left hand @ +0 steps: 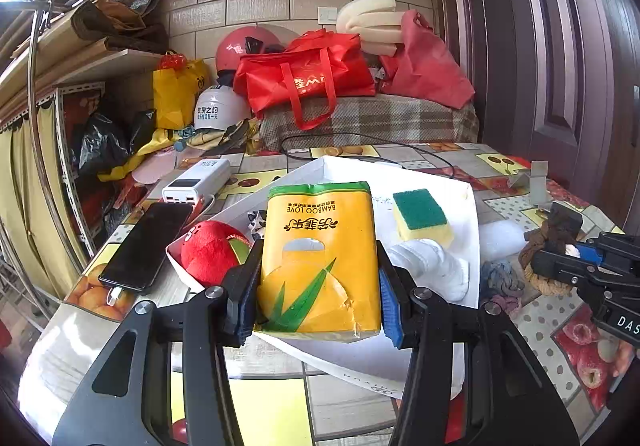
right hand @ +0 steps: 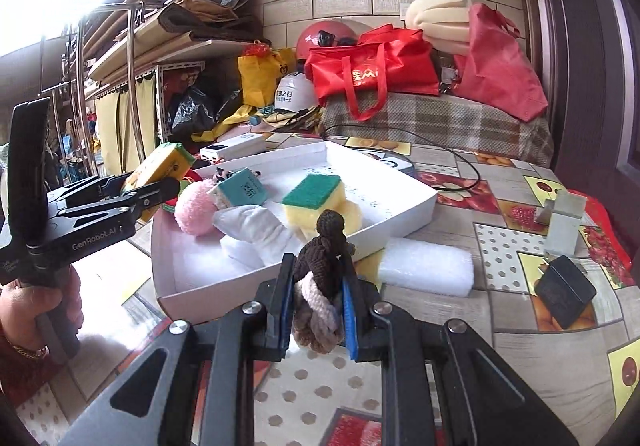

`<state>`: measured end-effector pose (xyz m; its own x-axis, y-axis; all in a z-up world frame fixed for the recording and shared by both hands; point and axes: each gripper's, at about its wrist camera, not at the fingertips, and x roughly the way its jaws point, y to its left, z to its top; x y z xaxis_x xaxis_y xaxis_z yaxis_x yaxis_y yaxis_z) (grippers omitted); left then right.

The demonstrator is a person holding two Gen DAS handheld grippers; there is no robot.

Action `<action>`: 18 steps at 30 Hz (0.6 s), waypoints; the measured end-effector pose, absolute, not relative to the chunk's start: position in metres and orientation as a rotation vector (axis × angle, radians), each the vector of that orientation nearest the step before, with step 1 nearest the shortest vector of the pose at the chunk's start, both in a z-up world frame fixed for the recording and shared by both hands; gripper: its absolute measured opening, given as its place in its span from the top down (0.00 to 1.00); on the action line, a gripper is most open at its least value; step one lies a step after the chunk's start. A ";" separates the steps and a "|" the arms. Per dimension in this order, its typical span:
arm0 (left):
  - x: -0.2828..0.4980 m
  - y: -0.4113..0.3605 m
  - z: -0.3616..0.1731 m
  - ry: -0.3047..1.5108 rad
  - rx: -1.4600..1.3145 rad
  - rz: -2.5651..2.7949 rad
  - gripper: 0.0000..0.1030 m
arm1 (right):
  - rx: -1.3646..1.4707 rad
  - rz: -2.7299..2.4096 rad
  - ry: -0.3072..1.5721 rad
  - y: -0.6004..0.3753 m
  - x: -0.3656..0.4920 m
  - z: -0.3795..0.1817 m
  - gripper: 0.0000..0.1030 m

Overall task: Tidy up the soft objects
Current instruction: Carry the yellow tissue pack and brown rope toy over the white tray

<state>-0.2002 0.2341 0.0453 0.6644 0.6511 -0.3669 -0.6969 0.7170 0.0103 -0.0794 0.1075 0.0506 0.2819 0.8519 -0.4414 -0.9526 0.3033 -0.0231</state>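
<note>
The left gripper (left hand: 320, 286) is clamped on a yellow tissue pack (left hand: 320, 258), pads pressed to its two sides, holding it above the near-left part of the white tray (left hand: 472, 246). The pack reads "BAMBOO LOVE", upside down in the left wrist view, over Chinese characters. The right gripper (right hand: 316, 310) is closed on a knotted brown-and-cream rope toy (right hand: 320, 274), held just near of the tray's near wall. In the tray lie a green-topped sponge (right hand: 316, 198) and a white sock (right hand: 256, 226). The left gripper's body reads "GenRobot.AI".
</note>
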 end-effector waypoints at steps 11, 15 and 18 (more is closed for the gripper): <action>-0.202 0.243 0.045 0.333 -0.152 0.793 0.52 | -0.303 1.292 0.393 0.137 -0.096 0.049 0.81; -0.210 0.261 0.043 0.315 -0.212 0.833 0.52 | -0.316 1.340 0.405 0.152 -0.105 0.047 0.81; -0.212 0.268 0.042 0.315 -0.243 0.843 0.52 | -0.347 1.385 0.411 0.166 -0.116 0.046 0.81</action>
